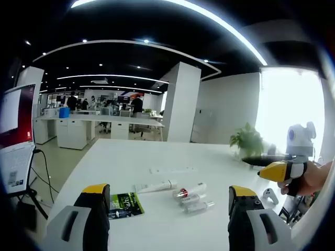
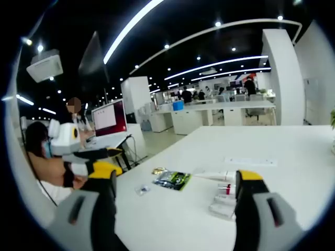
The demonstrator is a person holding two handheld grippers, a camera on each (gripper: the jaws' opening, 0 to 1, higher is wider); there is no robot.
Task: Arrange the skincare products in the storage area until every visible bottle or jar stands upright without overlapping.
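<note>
Hovering above the broad white table (image 1: 157, 157), well short of the products, with nothing yet handled. Left gripper (image 1: 170, 201): yellow-tipped jaws spread wide, empty. Right gripper (image 2: 175, 196): jaws likewise spread wide, empty. Held back and level, probably to survey the layout before committing to a pick. Lying flat near the table centre: long white squeeze tube (image 1: 155, 186), white tube with red cap (image 1: 189, 191), small clear bottle (image 1: 199, 207), the last three close together, none upright. Just beside these: flat green-and-black sachet (image 1: 125, 205). Small clear wrapper (image 2: 141, 189) lying apart. Task barely begun; all tubes awaiting standing.
</note>
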